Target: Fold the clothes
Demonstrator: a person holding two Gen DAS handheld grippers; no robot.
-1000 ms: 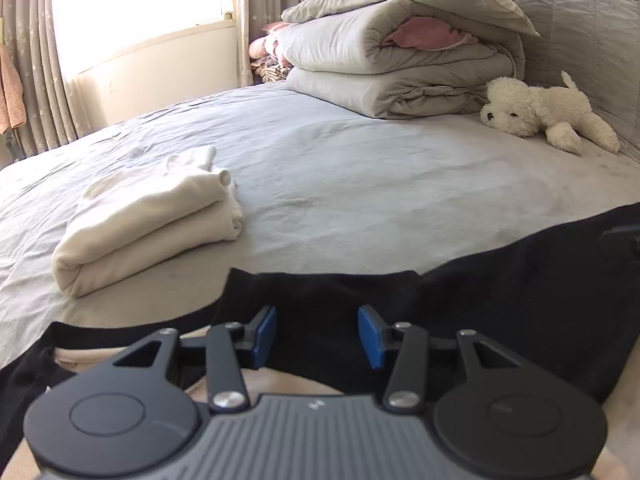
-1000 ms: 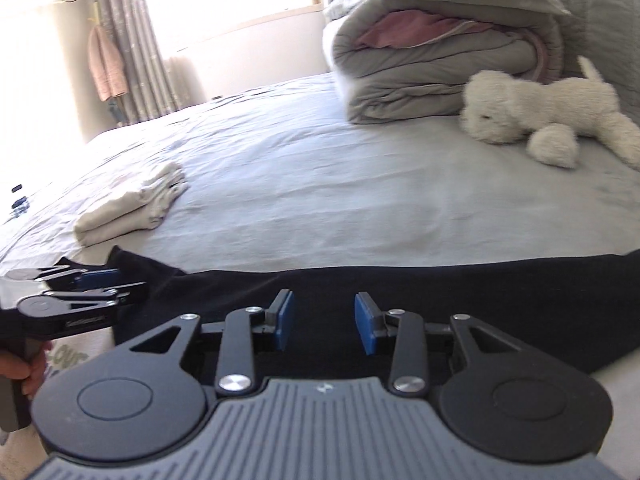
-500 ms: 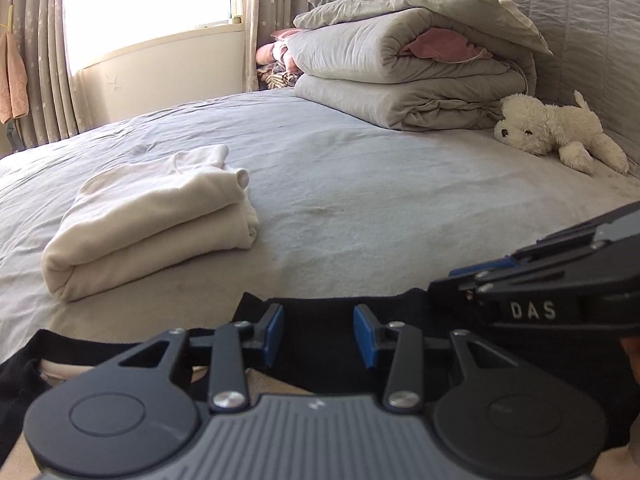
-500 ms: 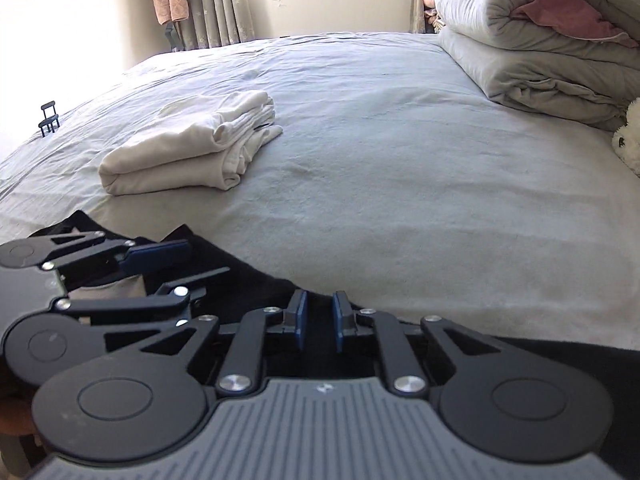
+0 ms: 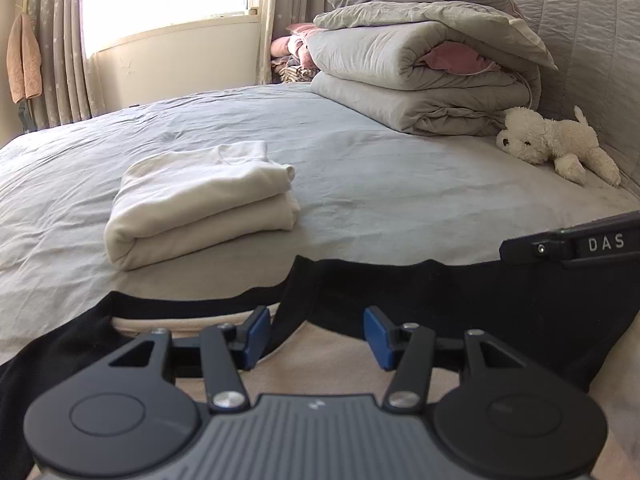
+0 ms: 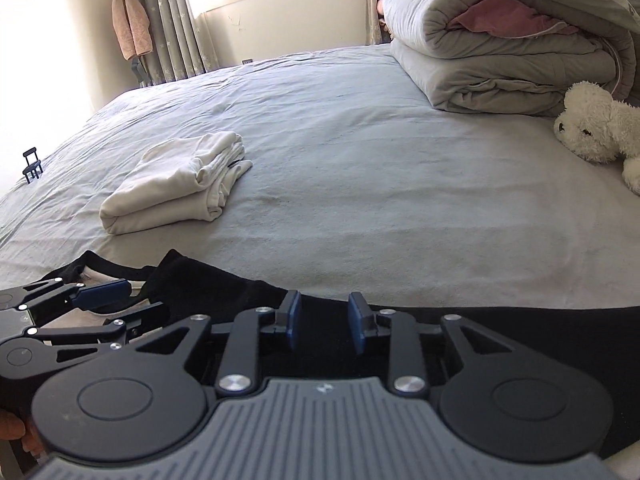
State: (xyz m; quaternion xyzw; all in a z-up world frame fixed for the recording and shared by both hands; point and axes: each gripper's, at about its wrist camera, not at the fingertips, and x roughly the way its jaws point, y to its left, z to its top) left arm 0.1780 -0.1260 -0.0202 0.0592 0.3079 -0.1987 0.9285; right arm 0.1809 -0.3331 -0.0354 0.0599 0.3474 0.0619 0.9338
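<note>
A black garment (image 5: 460,300) lies spread along the near edge of the grey bed (image 5: 380,184), with beige cloth showing under its edge. My left gripper (image 5: 316,336) hovers low over the garment's dipped edge, open, nothing between its blue pads. A finger (image 5: 560,246) of the right gripper reaches in from the right. In the right wrist view, my right gripper (image 6: 325,321) is open above the black garment (image 6: 520,332), close beside the left gripper (image 6: 132,300). A folded white garment (image 5: 200,200) (image 6: 176,184) rests further back on the left.
Folded grey duvets (image 5: 420,80) (image 6: 500,60) are stacked at the head of the bed, with a white plush dog (image 5: 552,140) (image 6: 600,128) beside them. A small black object (image 6: 32,164) stands at the bed's left edge. Curtains and a window lie beyond.
Half a second ago the right gripper's pads were almost together over the black garment; now they are apart again. The left gripper stayed open, and both views have shifted slightly.
</note>
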